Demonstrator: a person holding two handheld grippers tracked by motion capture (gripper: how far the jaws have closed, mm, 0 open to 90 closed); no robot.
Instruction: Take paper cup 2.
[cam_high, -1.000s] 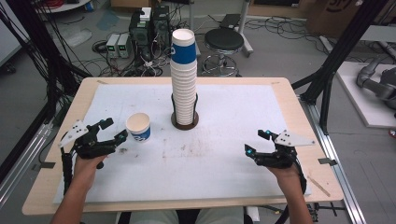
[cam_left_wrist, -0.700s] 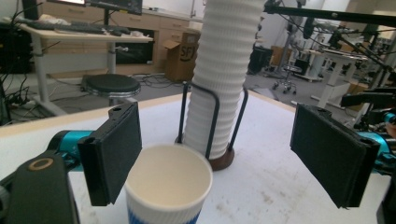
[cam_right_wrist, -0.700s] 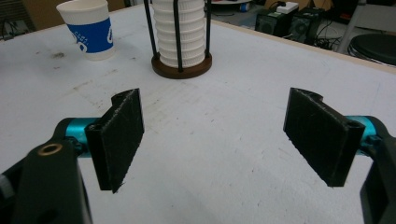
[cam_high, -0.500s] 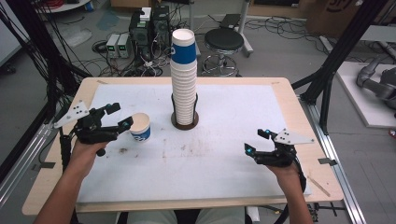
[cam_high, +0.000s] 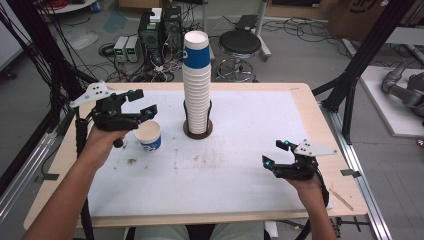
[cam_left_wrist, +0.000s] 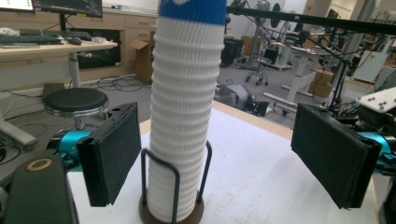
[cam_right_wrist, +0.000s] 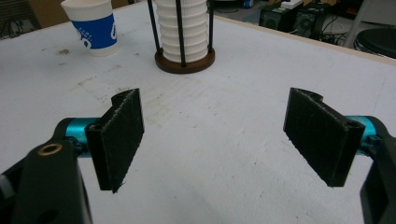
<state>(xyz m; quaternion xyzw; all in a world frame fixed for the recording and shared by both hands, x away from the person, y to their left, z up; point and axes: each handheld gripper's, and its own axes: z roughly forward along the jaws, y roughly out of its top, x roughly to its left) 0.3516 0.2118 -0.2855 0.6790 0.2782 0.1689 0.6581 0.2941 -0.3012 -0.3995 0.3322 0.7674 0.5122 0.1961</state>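
A tall stack of white ribbed paper cups (cam_high: 196, 85), the top one banded blue, stands in a black wire holder on a round brown base (cam_high: 198, 132) at the table's middle back. A single white and blue cup (cam_high: 148, 136) stands upright to its left. My left gripper (cam_high: 143, 102) hovers open just above and behind that cup, pointing at the stack. In the left gripper view the stack (cam_left_wrist: 184, 116) rises ahead between the wide-apart pads (cam_left_wrist: 112, 154). My right gripper (cam_high: 273, 152) rests open low at the front right, empty, facing the single cup (cam_right_wrist: 93, 28) and the stack (cam_right_wrist: 183, 28).
A white mat (cam_high: 240, 165) with faint stains covers the wooden table (cam_high: 310, 100). Beyond the far edge stand a black stool (cam_high: 240, 44), electronic boxes and cables on the floor. Black frame posts (cam_high: 350, 85) flank the table on both sides.
My left gripper has risen from the table's left edge and moved toward the back and right, past the single cup. The right gripper has stayed put.
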